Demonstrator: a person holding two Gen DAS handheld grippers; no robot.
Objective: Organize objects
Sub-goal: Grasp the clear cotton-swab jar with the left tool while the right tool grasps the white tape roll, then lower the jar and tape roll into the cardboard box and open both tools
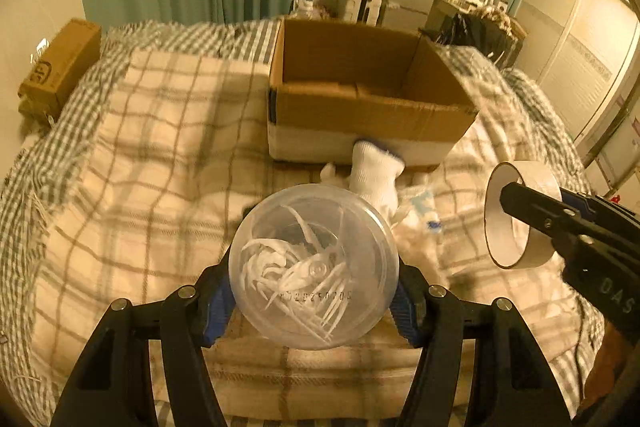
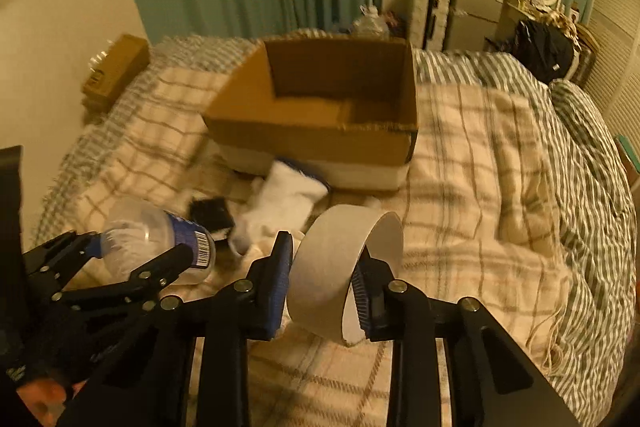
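Note:
My left gripper point(image 1: 314, 301) is shut on a clear plastic jar point(image 1: 314, 267) with white sticks inside, held above the bed; the jar also shows in the right wrist view point(image 2: 160, 239). My right gripper point(image 2: 322, 289) is shut on a roll of tape point(image 2: 344, 267), one finger outside the ring and one inside it. The tape roll also shows at the right of the left wrist view point(image 1: 520, 215). An open cardboard box point(image 1: 368, 95) stands on the bed ahead, also in the right wrist view point(image 2: 320, 119). A white sock point(image 1: 376, 175) lies against its front.
A plaid blanket point(image 1: 160, 147) covers the bed. A black-and-white item point(image 2: 212, 215) and a small packet point(image 1: 420, 215) lie near the sock. A brown carton point(image 1: 60, 67) sits at the far left. Furniture, a mirror and a screen stand beyond the bed.

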